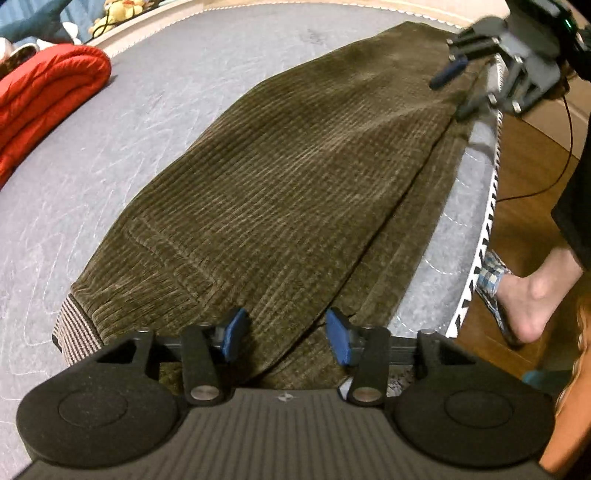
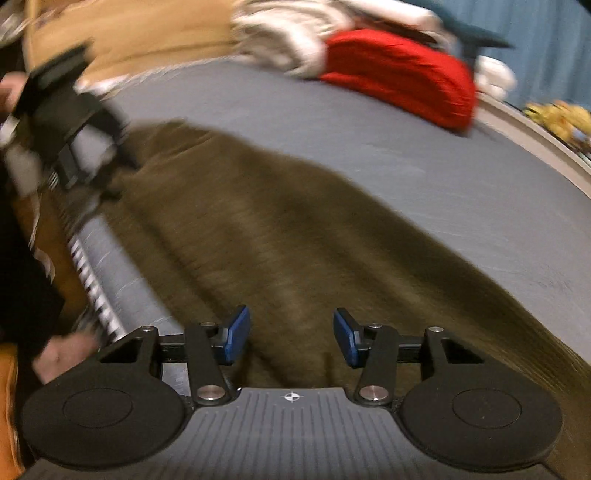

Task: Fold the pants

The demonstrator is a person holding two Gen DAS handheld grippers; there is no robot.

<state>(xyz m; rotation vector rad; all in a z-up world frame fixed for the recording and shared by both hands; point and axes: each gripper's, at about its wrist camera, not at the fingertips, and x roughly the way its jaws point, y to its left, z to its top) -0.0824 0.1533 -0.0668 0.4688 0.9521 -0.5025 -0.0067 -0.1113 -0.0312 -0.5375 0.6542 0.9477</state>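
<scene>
Olive corduroy pants [image 1: 280,192] lie flat on a grey mattress [image 1: 147,122], one leg folded over the other, with the striped waistband lining [image 1: 74,332] at the near end. My left gripper [image 1: 286,338] hovers open over the waist end, with nothing between its blue pads. At the far hem end, my right gripper [image 1: 458,88] hangs over the pants' edge. In the blurred right wrist view, the pants [image 2: 295,240] stretch away under my open right gripper [image 2: 291,339], and the left gripper [image 2: 116,177] shows at the far end.
A red padded quilt [image 1: 48,92] [image 2: 402,77] lies at the mattress's far side, beside a pile of pale clothes [image 2: 288,33]. The mattress edge with black-and-white trim [image 1: 480,240] runs close along the pants. A person's foot in a checked slipper [image 1: 532,295] stands on the wooden floor.
</scene>
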